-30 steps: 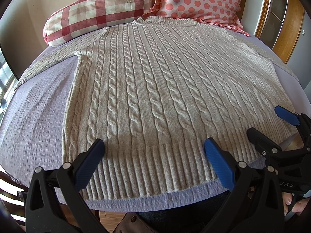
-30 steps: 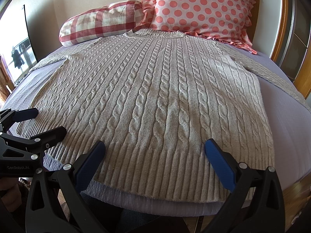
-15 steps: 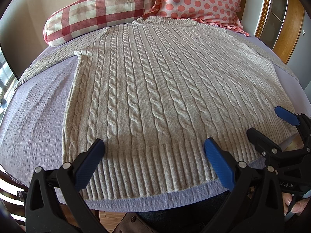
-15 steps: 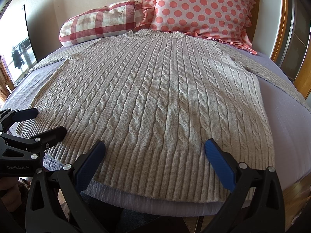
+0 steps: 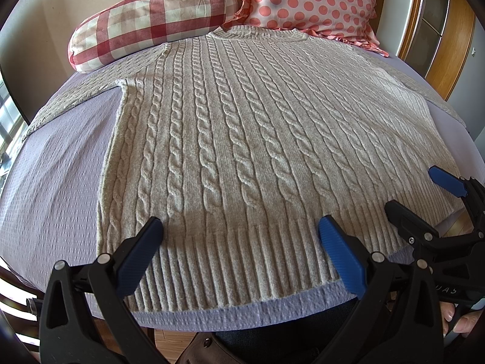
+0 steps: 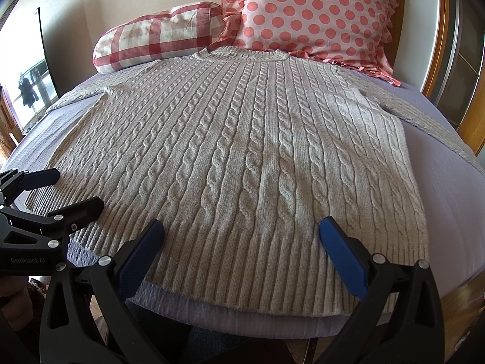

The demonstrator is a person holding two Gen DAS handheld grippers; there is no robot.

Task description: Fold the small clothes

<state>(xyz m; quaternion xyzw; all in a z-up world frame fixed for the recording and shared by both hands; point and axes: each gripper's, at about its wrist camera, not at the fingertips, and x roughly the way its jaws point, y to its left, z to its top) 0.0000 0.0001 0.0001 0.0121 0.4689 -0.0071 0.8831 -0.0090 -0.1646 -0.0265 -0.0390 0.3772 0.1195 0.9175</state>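
Two pillows (image 5: pixel 157 21) against headboard; sweater (image 5: pixel 242 151) flat on lilac bedspread (image 5: pixel 54 182).

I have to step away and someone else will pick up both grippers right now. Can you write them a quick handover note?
Left gripper: open, holding nothing, over the hem on the left half of the sweater.
Right gripper: open, holding nothing, over the hem on the right half.
The sweater lies flat on the bed, hem nearest you, collar up by the checked pillow and the dotted pillow, both sleeves spread outward.
Done: garment laid out flat.
Left: every fold; none has been made yet.
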